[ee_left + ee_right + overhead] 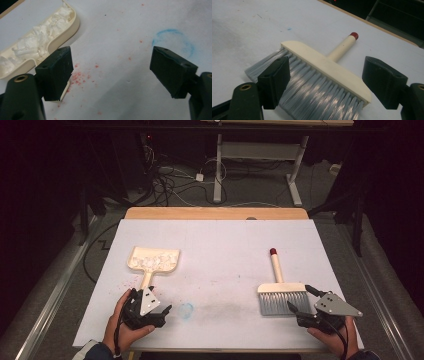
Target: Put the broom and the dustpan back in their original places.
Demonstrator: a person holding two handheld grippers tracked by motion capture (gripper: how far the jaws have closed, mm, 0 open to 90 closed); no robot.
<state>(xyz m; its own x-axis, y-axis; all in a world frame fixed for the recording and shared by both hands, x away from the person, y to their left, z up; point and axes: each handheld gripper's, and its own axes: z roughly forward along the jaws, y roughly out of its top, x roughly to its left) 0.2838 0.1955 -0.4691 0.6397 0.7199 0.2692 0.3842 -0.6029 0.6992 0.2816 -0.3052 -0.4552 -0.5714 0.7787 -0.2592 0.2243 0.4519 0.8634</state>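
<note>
A cream dustpan (152,259) (37,45) holding white paper scraps lies at the table's left, handle toward me. My left gripper (159,302) (111,60) stands open just below it. Its left jaw sits over the handle's end, and nothing is between the jaws. A hand brush (281,297) (324,66) with grey bristles, a cream handle and a red tip (273,252) lies at the right. My right gripper (299,298) (327,65) is open at the bristles' right edge, not touching the brush as far as I can tell.
A white sheet (225,245) covers the wooden table. Pink crumbs (80,77) are scattered near the dustpan handle, and a faint blue ring (186,310) (175,42) is drawn at the front centre. Cables and desk legs lie on the floor beyond the far edge.
</note>
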